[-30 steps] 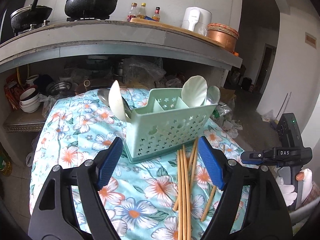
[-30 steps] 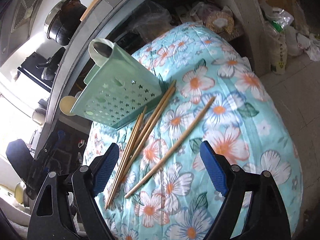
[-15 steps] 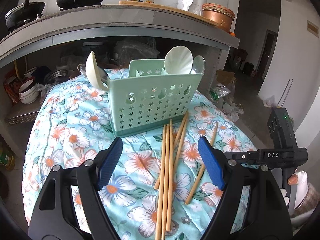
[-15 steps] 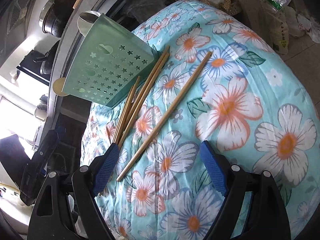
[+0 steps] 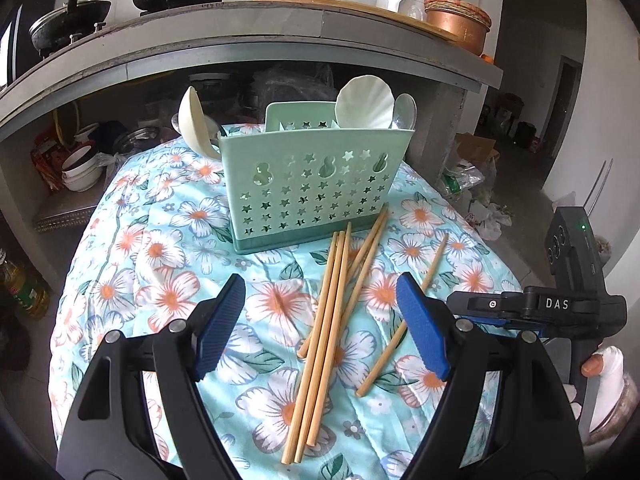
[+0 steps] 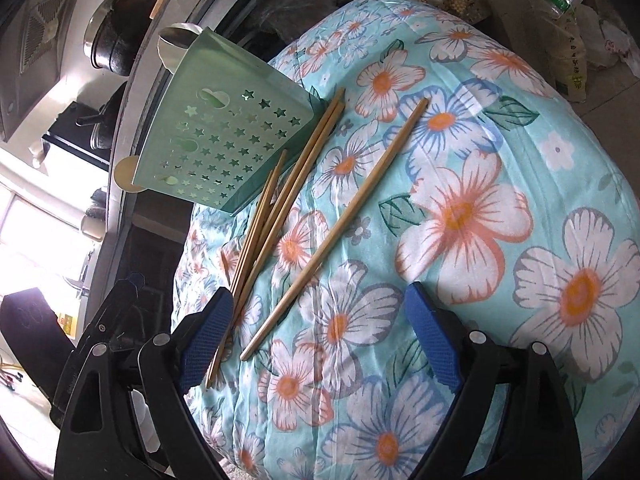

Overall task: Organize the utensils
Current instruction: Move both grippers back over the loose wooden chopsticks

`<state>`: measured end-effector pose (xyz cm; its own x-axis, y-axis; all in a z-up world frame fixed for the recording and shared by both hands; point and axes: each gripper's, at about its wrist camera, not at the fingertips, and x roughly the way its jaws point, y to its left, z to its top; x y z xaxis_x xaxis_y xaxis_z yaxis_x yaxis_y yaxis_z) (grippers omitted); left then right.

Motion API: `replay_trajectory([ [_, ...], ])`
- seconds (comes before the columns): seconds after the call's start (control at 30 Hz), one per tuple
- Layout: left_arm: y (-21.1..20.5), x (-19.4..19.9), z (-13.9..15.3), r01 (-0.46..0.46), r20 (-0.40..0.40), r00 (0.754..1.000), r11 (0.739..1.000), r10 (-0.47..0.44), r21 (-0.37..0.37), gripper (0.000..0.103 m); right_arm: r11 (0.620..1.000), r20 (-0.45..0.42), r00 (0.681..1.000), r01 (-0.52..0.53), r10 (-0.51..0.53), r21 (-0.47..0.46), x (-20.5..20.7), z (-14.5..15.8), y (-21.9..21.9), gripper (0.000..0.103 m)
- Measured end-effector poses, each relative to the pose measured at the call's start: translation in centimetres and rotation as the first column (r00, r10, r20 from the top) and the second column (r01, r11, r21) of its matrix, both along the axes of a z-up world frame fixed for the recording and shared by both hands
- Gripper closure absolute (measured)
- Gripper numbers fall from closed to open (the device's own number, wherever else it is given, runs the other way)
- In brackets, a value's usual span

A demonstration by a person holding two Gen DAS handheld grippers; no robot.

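A mint-green caddy [image 5: 312, 188] with star holes stands on the floral cloth [image 5: 160, 248]; a shell-shaped white ladle [image 5: 364, 102], a white spoon [image 5: 192, 124] and a metal spoon [image 5: 404, 110] stick out of it. Several wooden chopsticks [image 5: 324, 312] lie in a loose bundle in front of it, with a single chopstick [image 5: 434, 260] apart on the right. My left gripper [image 5: 320, 280] hovers open over the bundle, touching nothing. My right gripper [image 6: 320, 292] is opening; the single chopstick's [image 6: 340, 224] near end lies between its jaws, untouched. The caddy [image 6: 224, 136] is beyond the bundle [image 6: 280, 208].
A concrete counter [image 5: 280, 40] behind the table carries black pots, bottles, a white appliance and a copper bowl [image 5: 456, 24]. Bowls [image 5: 80, 168] sit on the shelf below. Bags [image 6: 568, 40] lie on the floor past the table's rounded edge. The right gripper's body [image 5: 532, 304] is close by.
The left gripper drew back from the caddy and tipped down, so the chopstick bundle now lies between its fingers. The right gripper sank closer to the cloth and its jaws widened slightly.
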<state>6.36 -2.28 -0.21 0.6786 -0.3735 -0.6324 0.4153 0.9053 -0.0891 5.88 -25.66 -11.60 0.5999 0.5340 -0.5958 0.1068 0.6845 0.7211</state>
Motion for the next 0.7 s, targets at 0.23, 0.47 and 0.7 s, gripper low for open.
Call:
replay_trajectory([
  [0.23, -2.4, -0.2, 0.7, -0.020, 0.012, 1.000, 0.997, 0.019, 0.070, 0.029, 1.000, 0.025, 1.000, -0.016, 0.016, -0.004, 0.1, 0.1, 0.4, 0.011],
  [0.47, -4.8, -0.5, 0.9, -0.019, 0.030, 0.999, 0.994, 0.016, 0.109, 0.029, 0.999, 0.036, 0.999, -0.035, 0.036, -0.014, 0.2, 0.1, 0.8, 0.009],
  [0.7, -6.3, 0.2, 1.8, -0.008, 0.037, 0.999, 0.994, 0.004, 0.111, 0.029, 0.999, 0.039, 0.999, -0.035, 0.036, -0.018, 0.2, 0.1, 0.9, 0.006],
])
